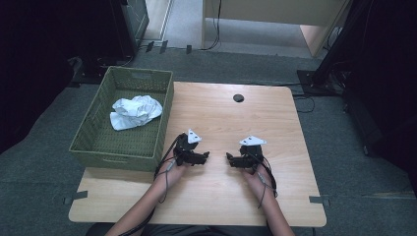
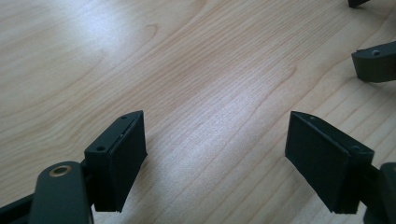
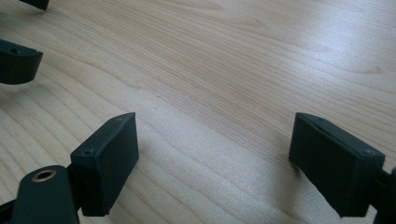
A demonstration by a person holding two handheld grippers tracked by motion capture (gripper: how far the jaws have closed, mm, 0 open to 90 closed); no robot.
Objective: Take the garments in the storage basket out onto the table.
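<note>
Plainly both claws rest low on the bare wooden counter (image 1: 216,196) near its front edge, the left claw (image 1: 205,156) and the right claw (image 1: 229,157) pointing at each other, each with its jaws spread wide and nothing between them. The nearest thing to work on is the crumpled white cloth (image 1: 135,111), lying in the far half of the green woven basket (image 1: 93,142) at the counter's left edge. It looks light, soft and limp, so I judge a pinch on a raised fold would lift it best.
</note>
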